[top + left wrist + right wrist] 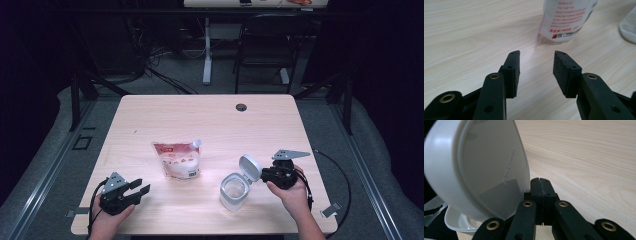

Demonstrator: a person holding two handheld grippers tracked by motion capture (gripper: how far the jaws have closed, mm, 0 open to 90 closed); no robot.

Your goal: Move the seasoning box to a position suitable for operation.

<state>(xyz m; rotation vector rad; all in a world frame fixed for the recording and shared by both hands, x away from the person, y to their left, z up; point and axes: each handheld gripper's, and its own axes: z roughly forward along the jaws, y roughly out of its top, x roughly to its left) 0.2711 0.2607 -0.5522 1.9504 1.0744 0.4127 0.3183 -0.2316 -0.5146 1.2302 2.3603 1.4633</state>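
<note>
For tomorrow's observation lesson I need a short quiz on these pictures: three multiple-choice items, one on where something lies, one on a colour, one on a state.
1. Where does the spouted pouch lie against the clear container?
A. to its left and farther back
B. inside it
C. to its right

2. What colour is the printing on the pouch's white face?
A. blue
B. red
C. green

3. How do the jaws of the right tool stand?
A. wide apart
B. pressed together, beside the container's raised flip lid
C. clamped on the pouch

Key: 1 A, the high view shows the pouch left of the container, nearer the table middle. 2 B, the left gripper view shows red lettering. 3 B, the right gripper view shows the pads meeting with no gap, the lid standing at their left.
</note>
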